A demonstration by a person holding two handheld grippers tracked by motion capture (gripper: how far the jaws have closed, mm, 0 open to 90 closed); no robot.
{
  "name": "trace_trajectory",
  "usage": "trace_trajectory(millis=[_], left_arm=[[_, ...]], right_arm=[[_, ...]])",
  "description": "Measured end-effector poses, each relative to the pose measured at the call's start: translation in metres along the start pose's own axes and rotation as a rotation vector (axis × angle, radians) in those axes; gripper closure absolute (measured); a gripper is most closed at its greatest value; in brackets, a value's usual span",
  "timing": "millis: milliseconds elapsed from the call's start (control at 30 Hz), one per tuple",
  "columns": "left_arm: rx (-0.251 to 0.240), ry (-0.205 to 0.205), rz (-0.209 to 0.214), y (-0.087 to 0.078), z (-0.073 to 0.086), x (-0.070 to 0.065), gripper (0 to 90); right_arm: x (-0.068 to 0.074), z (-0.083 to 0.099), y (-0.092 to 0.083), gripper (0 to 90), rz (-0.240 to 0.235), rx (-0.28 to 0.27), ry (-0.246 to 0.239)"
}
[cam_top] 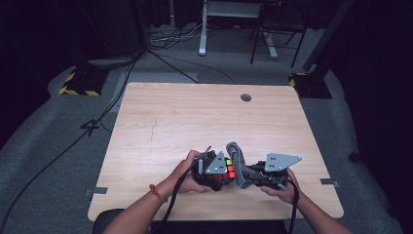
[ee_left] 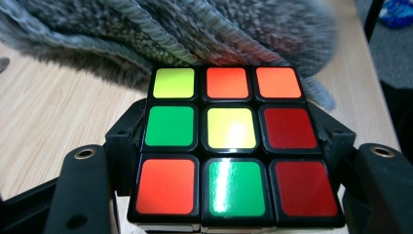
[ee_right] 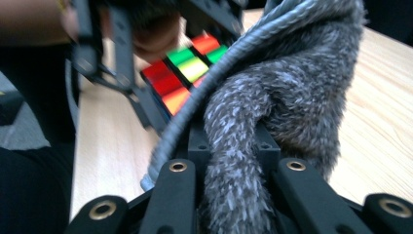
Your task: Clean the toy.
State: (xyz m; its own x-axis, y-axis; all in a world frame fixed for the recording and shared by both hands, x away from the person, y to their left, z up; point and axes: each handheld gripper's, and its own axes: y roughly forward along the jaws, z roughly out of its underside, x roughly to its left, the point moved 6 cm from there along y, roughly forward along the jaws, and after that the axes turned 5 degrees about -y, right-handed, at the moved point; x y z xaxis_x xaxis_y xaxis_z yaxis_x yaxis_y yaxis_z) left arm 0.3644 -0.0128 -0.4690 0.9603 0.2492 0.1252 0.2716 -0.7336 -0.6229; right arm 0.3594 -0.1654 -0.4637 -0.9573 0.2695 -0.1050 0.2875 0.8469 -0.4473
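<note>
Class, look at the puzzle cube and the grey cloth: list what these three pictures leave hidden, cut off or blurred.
- Puzzle cube: left gripper view shows one face; the bottom edge cuts off its lower side.
- Cube's far edge: grey cloth covers it.
- Right gripper: its pads are buried in cloth in the right gripper view.
- Left gripper: blurred in the right gripper view; small from above.
- Cube's colours: too small from above.

Left gripper (cam_top: pixel 216 171) clamped, right gripper (cam_top: pixel 246 176) clamped, forearms converging

Cube (cam_top: pixel 225 173) low in the frame's centre on the table (cam_top: pixel 195 122), cloth (cam_top: pixel 238 165) touching its right side, left gripper (cam_top: pixel 214 170) left, right gripper (cam_top: pixel 258 175) right
</note>
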Motion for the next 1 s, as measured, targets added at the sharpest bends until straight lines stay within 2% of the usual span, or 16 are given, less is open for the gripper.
trace_trajectory(millis=[67,200,300,367,433,500,567,667,800,867,933,1000], left_arm=[[-0.031,-0.003,0.016,-0.003,-0.004,-0.001,33.3],[-0.055,0.003,0.006,-0.008,-0.007,-0.002,33.3],[-0.078,-0.012,0.008,-0.010,-0.008,0.000,33.2],[-0.079,-0.003,0.006,-0.010,-0.007,0.000,33.1],[-0.067,-0.001,-0.009,-0.009,-0.006,0.001,33.0],[-0.031,0.005,-0.024,-0.005,-0.002,0.003,32.9],[-0.005,0.003,-0.018,-0.001,0.002,0.003,33.0],[0.018,0.005,-0.019,0.003,0.002,0.001,32.7],[0.079,0.042,-0.021,0.012,0.006,-0.004,32.8],[0.107,0.059,-0.027,0.015,0.008,-0.005,32.9],[0.095,0.038,-0.015,0.014,0.009,-0.003,33.1],[0.071,0.023,-0.014,0.009,0.007,-0.001,33.1]], right_arm=[[-0.002,0.005,0.003,77.1,0.002,0.049,0.004],[-0.003,0.020,0.015,77.1,-0.014,0.121,0.019],[-0.002,0.023,0.018,77.1,-0.039,0.116,0.057],[-0.001,0.024,0.019,77.0,-0.055,0.111,0.067],[-0.001,0.020,0.016,77.1,-0.045,0.079,0.055],[0.000,0.013,0.010,77.1,-0.045,0.034,0.056],[0.002,0.005,0.004,77.1,-0.032,0.000,0.034],[0.007,0.003,0.004,77.1,-0.015,0.010,-0.007],[0.012,-0.007,0.005,77.3,-0.040,-0.026,-0.036],[0.016,-0.011,0.009,77.3,-0.026,0.003,-0.071],[0.016,-0.011,0.010,77.3,-0.021,0.007,-0.083],[0.010,-0.009,0.007,77.4,-0.002,0.010,-0.053]])
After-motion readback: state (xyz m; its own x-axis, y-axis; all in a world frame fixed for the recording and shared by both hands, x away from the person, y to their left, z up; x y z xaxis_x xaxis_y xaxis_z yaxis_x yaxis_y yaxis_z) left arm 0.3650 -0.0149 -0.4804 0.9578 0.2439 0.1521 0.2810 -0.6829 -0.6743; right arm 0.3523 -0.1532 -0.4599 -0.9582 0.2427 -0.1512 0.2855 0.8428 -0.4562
